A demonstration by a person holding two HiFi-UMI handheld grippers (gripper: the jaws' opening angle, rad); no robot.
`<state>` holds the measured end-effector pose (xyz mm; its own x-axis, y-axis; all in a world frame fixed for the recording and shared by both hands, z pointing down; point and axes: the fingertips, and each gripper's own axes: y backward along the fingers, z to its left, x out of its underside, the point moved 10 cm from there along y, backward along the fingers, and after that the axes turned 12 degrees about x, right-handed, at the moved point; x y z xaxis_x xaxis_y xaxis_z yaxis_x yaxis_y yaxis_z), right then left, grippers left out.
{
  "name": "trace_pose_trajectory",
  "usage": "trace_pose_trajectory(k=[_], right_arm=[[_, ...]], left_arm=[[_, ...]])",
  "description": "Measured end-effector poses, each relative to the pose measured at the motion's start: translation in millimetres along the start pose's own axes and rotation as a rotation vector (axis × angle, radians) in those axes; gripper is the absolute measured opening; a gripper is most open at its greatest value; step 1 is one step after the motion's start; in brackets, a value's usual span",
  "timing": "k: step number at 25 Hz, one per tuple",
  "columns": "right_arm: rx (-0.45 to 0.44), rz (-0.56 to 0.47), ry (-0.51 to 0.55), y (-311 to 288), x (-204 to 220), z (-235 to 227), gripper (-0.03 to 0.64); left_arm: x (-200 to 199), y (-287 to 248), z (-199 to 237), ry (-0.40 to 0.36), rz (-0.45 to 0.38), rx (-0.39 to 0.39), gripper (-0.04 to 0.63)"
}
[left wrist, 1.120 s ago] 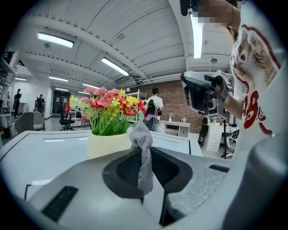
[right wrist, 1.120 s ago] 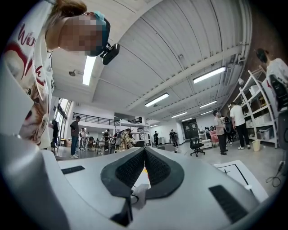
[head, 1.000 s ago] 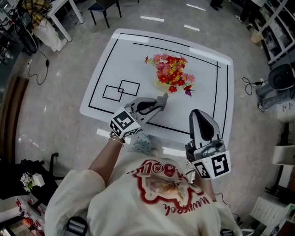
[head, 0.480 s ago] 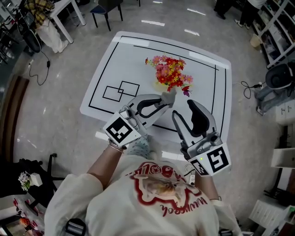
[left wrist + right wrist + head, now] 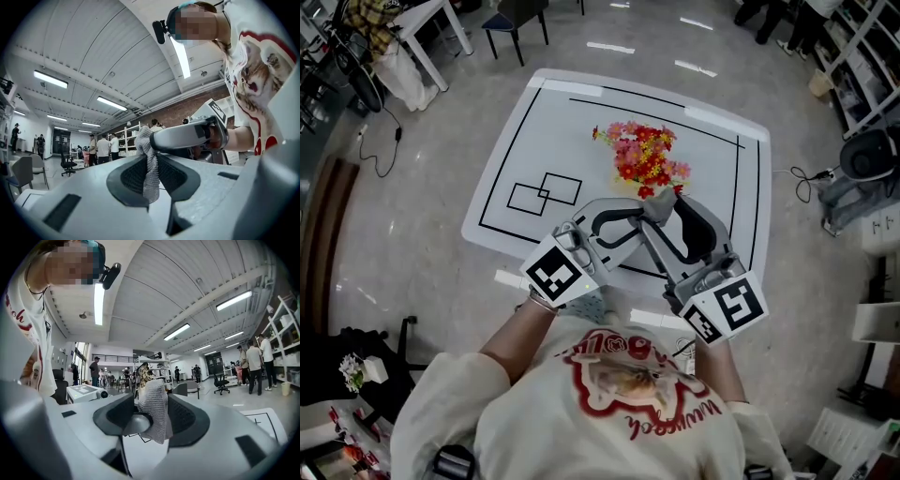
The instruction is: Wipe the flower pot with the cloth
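Observation:
The flower pot (image 5: 642,155), hidden under red, pink and yellow flowers, stands on the white table (image 5: 534,131) beyond both grippers. My left gripper (image 5: 652,208) is shut on a grey knitted cloth (image 5: 662,200), which hangs between its pads in the left gripper view (image 5: 149,159). My right gripper (image 5: 662,216) has just been opening its jaws, and they stand wide on either side of the same cloth (image 5: 153,411). The right gripper's pads do not press on the cloth. Both grippers are held level in the air on the near side of the pot.
Black lines and two overlapping rectangles (image 5: 544,192) are marked on the table. A pale patterned cloth (image 5: 586,300) lies at the near table edge. Around the table stand a chair (image 5: 511,19), cables (image 5: 375,141) and shelving (image 5: 872,56). Several people stand far off (image 5: 101,147).
My left gripper has lifted and moved right with the cloth. The right gripper has opened from shut and moved left, so its jaws now sit around the cloth.

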<state>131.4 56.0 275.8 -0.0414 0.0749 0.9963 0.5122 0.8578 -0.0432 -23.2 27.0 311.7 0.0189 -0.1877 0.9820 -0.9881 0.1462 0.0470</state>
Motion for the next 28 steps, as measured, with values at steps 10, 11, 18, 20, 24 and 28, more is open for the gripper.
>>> trace_pose_trajectory(k=[10, 11, 18, 20, 24, 28], right_arm=[[-0.006, -0.051, 0.069, -21, -14, -13, 0.035], [-0.004, -0.055, 0.075, -23, -15, -15, 0.034], [0.040, -0.105, 0.048, -34, -26, -32, 0.031], [0.078, -0.120, 0.050, -36, -30, -41, 0.031], [0.119, -0.123, 0.036, -41, -32, -57, 0.031], [0.163, -0.115, 0.035, -48, -31, -75, 0.031]], left_arm=[[-4, -6, 34, 0.040, -0.080, 0.073, 0.061], [-4, -5, 38, 0.037, -0.078, 0.082, 0.061], [-8, 1, 64, 0.034, -0.079, 0.106, 0.067], [-5, 3, 73, 0.052, -0.091, 0.096, 0.071], [-4, 16, 91, 0.057, -0.130, 0.051, 0.071], [-3, 26, 111, 0.040, -0.125, -0.002, 0.071]])
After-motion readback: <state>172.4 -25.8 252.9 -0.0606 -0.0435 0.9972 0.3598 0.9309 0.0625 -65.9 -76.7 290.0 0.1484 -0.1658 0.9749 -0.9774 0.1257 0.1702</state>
